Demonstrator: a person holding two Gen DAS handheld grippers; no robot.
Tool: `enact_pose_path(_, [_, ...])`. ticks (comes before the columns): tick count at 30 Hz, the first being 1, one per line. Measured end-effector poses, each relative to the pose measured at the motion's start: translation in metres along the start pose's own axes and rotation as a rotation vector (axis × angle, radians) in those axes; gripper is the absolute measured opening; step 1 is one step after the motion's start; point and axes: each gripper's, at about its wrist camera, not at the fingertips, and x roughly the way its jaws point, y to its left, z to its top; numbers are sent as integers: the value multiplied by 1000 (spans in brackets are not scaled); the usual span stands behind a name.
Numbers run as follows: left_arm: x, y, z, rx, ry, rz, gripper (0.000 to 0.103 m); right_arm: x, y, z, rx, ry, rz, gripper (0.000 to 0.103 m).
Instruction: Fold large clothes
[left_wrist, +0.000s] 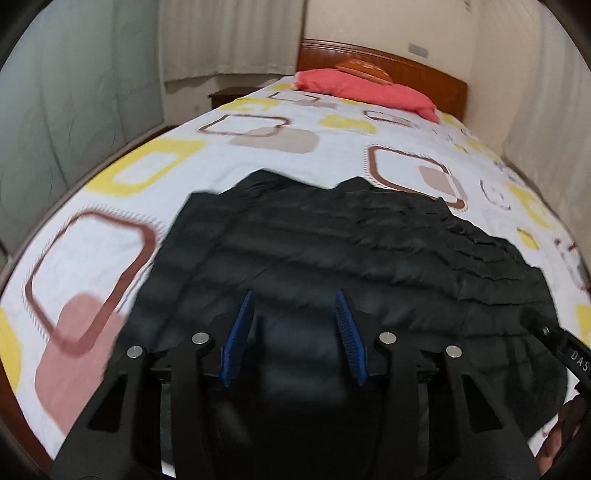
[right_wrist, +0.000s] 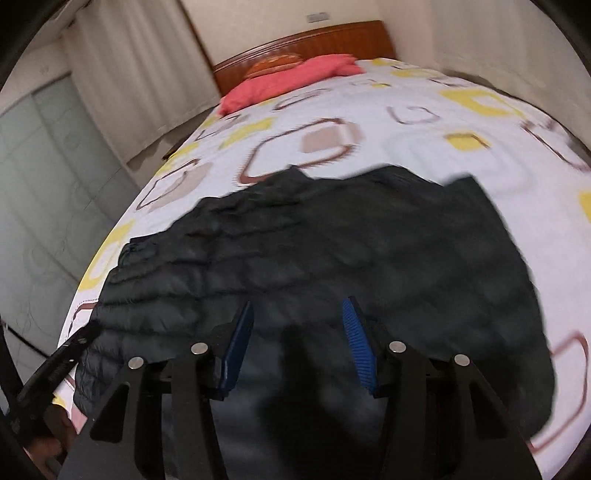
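Observation:
A black quilted puffer jacket (left_wrist: 332, 243) lies spread on the bed's near half; it also shows in the right wrist view (right_wrist: 351, 243). My left gripper (left_wrist: 294, 301) hovers over the jacket's near part, its blue-padded jaws open and empty. My right gripper (right_wrist: 298, 308) hovers over the same jacket from the other side, open and empty. The right gripper's body shows at the left wrist view's right edge (left_wrist: 565, 350). The left gripper's body shows at the right wrist view's lower left (right_wrist: 55, 365).
The bed (left_wrist: 258, 155) has a white sheet with yellow and brown squares. A red pillow (left_wrist: 365, 90) lies against the wooden headboard (left_wrist: 424, 74). Curtains and walls surround the bed; a glass door (left_wrist: 74, 92) stands on the left.

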Motion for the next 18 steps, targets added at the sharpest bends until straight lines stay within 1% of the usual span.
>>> enact_pose_path(3, [19,-26,3,62,1,38,45,23,22,10,-60,13,-30,51])
enact_pose_path(6, [43,-39,-2,116,28,88,46,46,36,9,-117,38,-76,51])
enact_pose_path(8, [54,-42,-7,141,29,103,46,67,38,2,-143,73,-112,51])
enact_pose_path(10, [63,-42,-13,135,29,101,46,77,33,-5,-143,67,-115,51])
enact_pose_path(12, [62,-43,-13,149,29,111,45,80,33,-5,-141,72,-119,51])
enact_pose_path(14, [54,-44,-7,155,25,103,44,73,37,0,-150,80,-128,50])
enact_pose_path(16, [44,-42,2,132,5,87,44,60,43,8,-155,37,-129,50])
enact_pose_path(18, [37,-41,14,110,-34,79,45,54,52,17,-178,-6,-141,50])
